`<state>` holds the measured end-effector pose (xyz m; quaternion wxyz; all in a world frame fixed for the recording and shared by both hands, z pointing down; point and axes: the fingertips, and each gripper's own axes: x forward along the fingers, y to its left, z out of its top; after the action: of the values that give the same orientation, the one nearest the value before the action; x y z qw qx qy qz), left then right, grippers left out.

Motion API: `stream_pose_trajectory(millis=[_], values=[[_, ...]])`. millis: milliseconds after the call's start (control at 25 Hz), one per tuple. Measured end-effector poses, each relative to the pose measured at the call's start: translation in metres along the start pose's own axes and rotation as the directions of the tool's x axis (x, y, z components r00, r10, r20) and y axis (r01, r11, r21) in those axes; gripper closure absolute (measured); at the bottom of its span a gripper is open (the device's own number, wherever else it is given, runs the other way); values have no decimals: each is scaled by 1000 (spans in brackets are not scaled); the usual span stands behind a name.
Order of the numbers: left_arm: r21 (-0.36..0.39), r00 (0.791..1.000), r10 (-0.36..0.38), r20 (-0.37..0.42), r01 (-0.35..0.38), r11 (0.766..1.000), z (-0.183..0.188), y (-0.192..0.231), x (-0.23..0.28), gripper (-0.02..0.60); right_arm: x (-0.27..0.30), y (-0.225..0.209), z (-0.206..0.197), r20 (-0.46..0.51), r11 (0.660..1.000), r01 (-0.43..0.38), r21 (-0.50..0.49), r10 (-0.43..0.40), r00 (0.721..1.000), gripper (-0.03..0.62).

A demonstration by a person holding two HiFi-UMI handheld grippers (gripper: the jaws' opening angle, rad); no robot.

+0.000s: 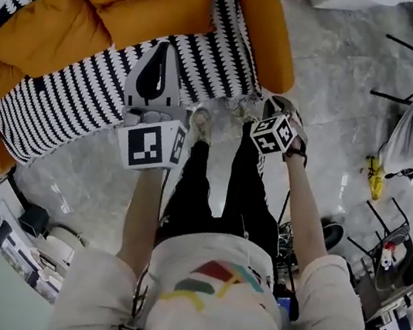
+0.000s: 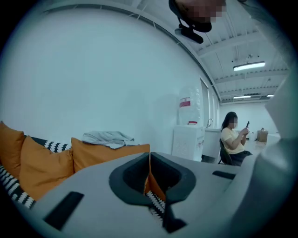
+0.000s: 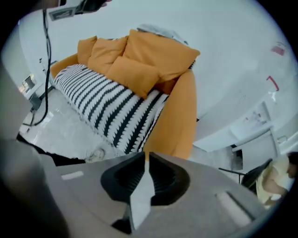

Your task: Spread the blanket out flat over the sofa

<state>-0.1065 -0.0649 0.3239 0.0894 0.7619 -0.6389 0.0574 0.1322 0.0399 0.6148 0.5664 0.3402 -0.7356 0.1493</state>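
Two grippers held clear of the sofa (image 1: 261, 28) | left gripper (image 2: 149, 154): jaws together, empty | right gripper (image 3: 145, 155): jaws slightly apart, empty | striped blanket (image 1: 85, 93): spread on sofa seat, ahead of and below both grippers

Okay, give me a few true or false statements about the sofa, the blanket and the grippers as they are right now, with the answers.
1. The striped blanket lies across the seat of the sofa. True.
2. The right gripper is clamped on a blanket corner. False: its jaws stand slightly apart and hold nothing, and only floor shows through the gap.
3. Orange cushions lean against the sofa's back. True.
4. The grey cloth lies on the floor in front of the sofa. False: it sits up top, behind the cushions.
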Motion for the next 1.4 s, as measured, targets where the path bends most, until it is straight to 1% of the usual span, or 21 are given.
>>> stream_pose_trajectory(millis=[40, 120, 200, 280, 400, 440, 520, 600, 680, 760, 840, 920, 1000, 1080, 1120, 1200, 1280, 1400], values=[[-11, 1000, 13, 20, -13, 1000, 20, 1, -3, 563, -18, -9, 19, 29, 999, 12, 50, -14, 999, 585], [-41, 998, 41, 37, -39, 998, 60, 3, -17, 563, -62, -16, 56, 103, 985, 1, 170, -19, 994, 588], [-63, 996, 64, 56, -61, 996, 99, 4, -32, 563, -109, -27, 100, 217, 967, -9, 255, -48, 975, 589], [-62, 995, 72, 74, -67, 996, 133, 2, -40, 563, -156, -45, 144, 335, 960, -1, 279, -97, 937, 589], [-61, 992, 72, 102, -66, 996, 177, -2, -52, 563, -234, -60, 202, 478, 963, 4, 268, -137, 867, 589], [-59, 990, 72, 123, -65, 996, 194, -2, -56, 563, -261, -65, 223, 524, 965, 7, 262, -149, 838, 589], [-48, 983, 72, 171, -65, 997, 225, -4, -63, 563, -316, -75, 260, 615, 969, 26, 248, -178, 768, 589], [-31, 974, 71, 214, -66, 997, 251, -9, -74, 563, -369, -80, 288, 701, 970, 43, 240, -203, 684, 589], [-16, 966, 72, 247, -70, 997, 271, -14, -88, 563, -418, -81, 308, 779, 970, 41, 238, -216, 589, 589], [-11, 961, 73, 267, -73, 997, 288, -19, -103, 563, -461, -78, 320, 838, 971, 29, 237, -220, 500, 589], [-3, 956, 73, 284, -75, 997, 302, -24, -119, 563, -498, -74, 326, 880, 973, 16, 230, -214, 424, 589], [27, 947, 73, 313, -86, 996, 317, -30, -132, 563, -528, -68, 328, 911, 977, 16, 213, -204, 359, 589], [77, 938, 70, 339, -101, 992, 331, -37, -143, 563, -550, -62, 325, 931, 979, 31, 199, -199, 305, 589], [116, 932, 63, 358, -111, 987, 339, -43, -151, 563, -563, -55, 321, 944, 982, 52, 184, -191, 267, 589], [123, 928, 63, 368, -115, 986, 341, -45, -154, 563, -567, -52, 319, 948, 982, 60, 178, -187, 256, 589], [128, 923, 67, 379, -124, 984, 343, -48, -158, 563, -571, -47, 317, 953, 984, 62, 169, -179, 243, 589], [134, 923, 72, 378, -131, 982, 342, -50, -159, 563, -575, -45, 316, 958, 985, 56, 162, -170, 229, 589], [136, 924, 79, 374, -139, 981, 343, -51, -159, 563, -580, -45, 316, 962, 987, 61, 150, -159, 221, 589]])
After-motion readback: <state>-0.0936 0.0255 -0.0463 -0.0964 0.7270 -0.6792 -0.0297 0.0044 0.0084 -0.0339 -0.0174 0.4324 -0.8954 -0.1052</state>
